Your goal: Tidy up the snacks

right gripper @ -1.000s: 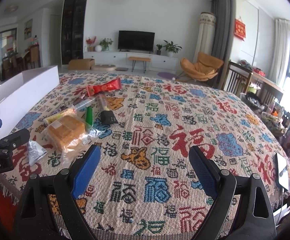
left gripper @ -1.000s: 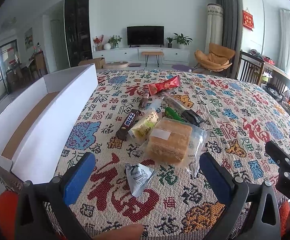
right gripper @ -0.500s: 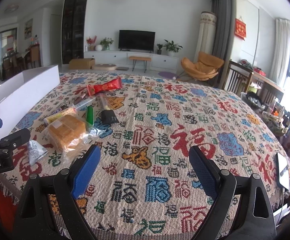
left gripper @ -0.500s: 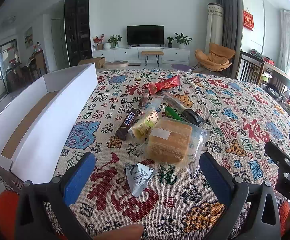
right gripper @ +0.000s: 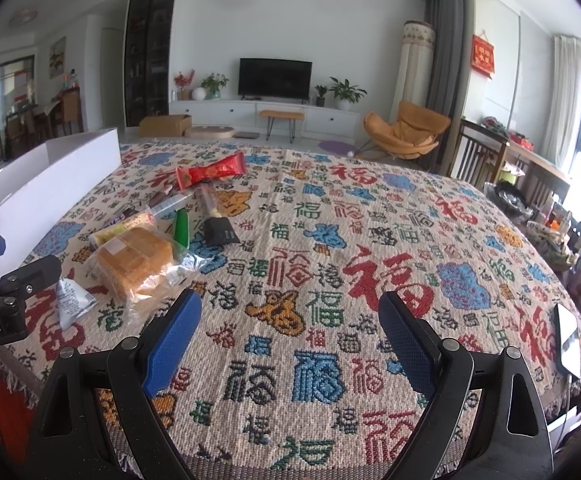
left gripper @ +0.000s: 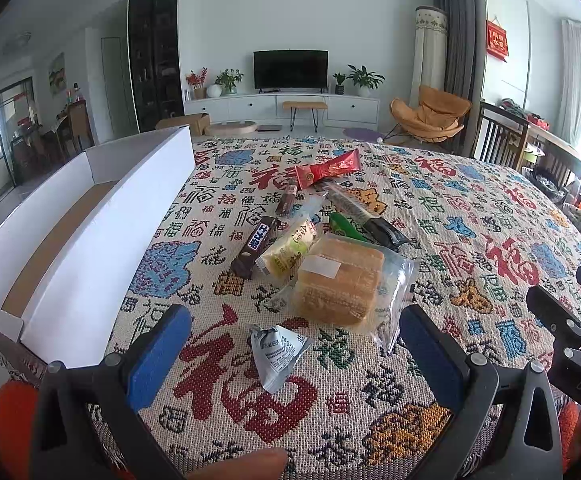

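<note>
Broadly, the patterned tablecloth (left gripper: 490,208) fills everything ahead of both tools, and the long white box (left gripper: 102,216) runs along it to the far left of the left gripper (left gripper: 294,356), open-topped and with nothing visible inside. Next in size is the bagged cake (left gripper: 342,280), lying just ahead of the left gripper and a little to its right, its loose clear wrapper reaching toward the right-hand pad. Beyond it the slimmer snacks sit in a loose heap: a red packet (left gripper: 328,168) farthest off, a dark chocolate bar (left gripper: 256,246) ahead and slightly left, a yellow-green packet (left gripper: 290,246) touching the bar, and a green stick (left gripper: 344,228) behind the cake. Smallest and nearest is the grey sachet (left gripper: 276,350), lying almost between the left gripper's pads.

Both tools are spread wide and carry nothing. The right gripper (right gripper: 290,336) hangs over bare cloth, with the whole heap well off to its left, and a phone (right gripper: 568,338) lies near the table edge to its right.

Nothing looks sorted yet, so I judge the sachet the likely first pick. The risks: pads closing flat could pinch the woven cloth along with the thin foil and drag the heap; a slack corner grip could let the sachet slip out on the way to the box; and a sweep left could catch the box's near wall.
</note>
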A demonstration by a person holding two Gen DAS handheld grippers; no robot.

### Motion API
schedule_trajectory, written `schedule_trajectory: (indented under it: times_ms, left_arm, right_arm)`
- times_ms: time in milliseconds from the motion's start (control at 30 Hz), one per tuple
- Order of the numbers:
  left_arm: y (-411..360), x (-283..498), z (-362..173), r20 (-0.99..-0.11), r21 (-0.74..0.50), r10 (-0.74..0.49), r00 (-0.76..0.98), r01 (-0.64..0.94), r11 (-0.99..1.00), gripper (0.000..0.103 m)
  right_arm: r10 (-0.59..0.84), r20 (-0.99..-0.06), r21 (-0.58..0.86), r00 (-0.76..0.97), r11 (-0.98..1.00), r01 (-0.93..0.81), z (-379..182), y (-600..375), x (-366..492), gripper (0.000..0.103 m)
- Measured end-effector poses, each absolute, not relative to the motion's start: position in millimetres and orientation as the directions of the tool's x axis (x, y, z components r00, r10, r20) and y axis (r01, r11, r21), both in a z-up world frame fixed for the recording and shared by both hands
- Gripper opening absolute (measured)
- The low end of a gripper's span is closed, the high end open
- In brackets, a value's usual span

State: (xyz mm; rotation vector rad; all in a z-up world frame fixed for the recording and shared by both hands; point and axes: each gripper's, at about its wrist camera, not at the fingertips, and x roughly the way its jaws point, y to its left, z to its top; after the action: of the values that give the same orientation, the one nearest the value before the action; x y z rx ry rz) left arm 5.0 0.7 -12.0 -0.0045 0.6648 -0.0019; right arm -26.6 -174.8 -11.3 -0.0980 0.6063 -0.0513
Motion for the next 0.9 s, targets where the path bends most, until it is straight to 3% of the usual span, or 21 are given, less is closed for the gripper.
schedule_trajectory:
  times_ms: [900]
  left_arm:
    - [1.1,4.8,-12.6,-0.619,-0.007,-0.003,0.785,-0.002,1.0,0.103]
  right_arm:
    - [-0.059,-0.595,-0.092,0.802,0.996,0.006,-17.5,-173.2,-23.9,0.092]
